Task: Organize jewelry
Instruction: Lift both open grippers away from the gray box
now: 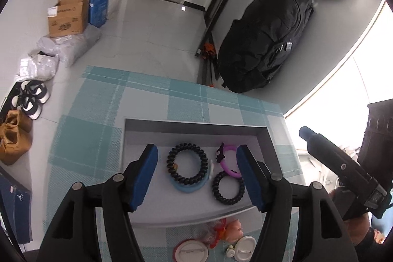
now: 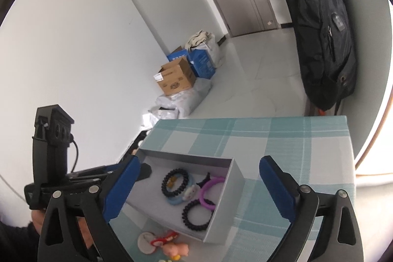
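Two grippers hanging wide open, empty: left gripper (image 1: 197,174) over grey box (image 1: 196,125), right gripper (image 2: 199,188) beside. Closing risks snagging several overlapping hair ties (image 1: 187,163) together.

Both grippers are black plastic with blue pads on the inner finger faces and round silver screws at the joints: left gripper (image 1: 197,173), right gripper (image 2: 200,188). At lower left, a black cable (image 2: 75,156) loops behind the camera mount.
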The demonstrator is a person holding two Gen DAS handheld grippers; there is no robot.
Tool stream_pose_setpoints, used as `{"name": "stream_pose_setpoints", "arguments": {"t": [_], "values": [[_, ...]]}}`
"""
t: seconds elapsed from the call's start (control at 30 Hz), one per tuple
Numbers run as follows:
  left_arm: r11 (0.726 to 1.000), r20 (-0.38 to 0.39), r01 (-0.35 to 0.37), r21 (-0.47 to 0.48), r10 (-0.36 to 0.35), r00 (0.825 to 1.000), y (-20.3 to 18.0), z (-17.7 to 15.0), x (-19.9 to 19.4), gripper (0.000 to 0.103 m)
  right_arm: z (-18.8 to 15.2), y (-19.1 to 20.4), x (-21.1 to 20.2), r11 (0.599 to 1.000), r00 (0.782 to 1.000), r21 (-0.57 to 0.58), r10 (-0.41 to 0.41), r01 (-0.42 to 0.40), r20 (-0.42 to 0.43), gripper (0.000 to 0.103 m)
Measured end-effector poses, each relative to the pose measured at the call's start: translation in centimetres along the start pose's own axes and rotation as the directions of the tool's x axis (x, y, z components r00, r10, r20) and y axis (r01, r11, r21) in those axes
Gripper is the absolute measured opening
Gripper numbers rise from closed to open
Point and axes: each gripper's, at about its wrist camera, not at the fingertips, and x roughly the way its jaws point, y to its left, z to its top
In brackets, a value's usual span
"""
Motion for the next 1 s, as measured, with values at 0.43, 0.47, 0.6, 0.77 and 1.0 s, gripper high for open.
{"name": "stream_pose_setpoints", "arguments": {"t": [0.43,0.47,0.6,0.77,1.0], "values": [[0.999,0.040,-0.041,0.021,0.040,0.998,-1.0,-1.9,-3.0,0.063,-2.2,2.7,-3.6,0.995,0.996,-0.091,-0.032,0.039,0.082,0.103],[0.998,0.044,-0.049,0.027,0.048,0.998,-1.1,-2.1,-3.3,0.066,-2.4,2.8,-3.8,0.995,0.996,-0.088,-0.031,0.038,0.084,0.103],[0.997,0.066,-0.066,0.036,0.064,0.996,-1.4,-3.2,-4.3,0.077,-3.4,3.5,-4.6,0.992,0.995,-0.109,-0.050,0.058,0.081,0.103],[0.996,0.049,-0.084,0.030,0.083,0.995,-0.9,-5.1,-4.5,0.077,-4.9,3.4,-5.4,0.993,0.996,-0.095,-0.071,0.076,0.061,0.103],[0.971,0.026,-0.206,0.125,0.204,0.979,-1.0,-7.0,-3.3,0.077,-6.8,3.7,-5.5,0.989,0.993,-0.093,-0.113,0.115,0.027,0.103]]}}
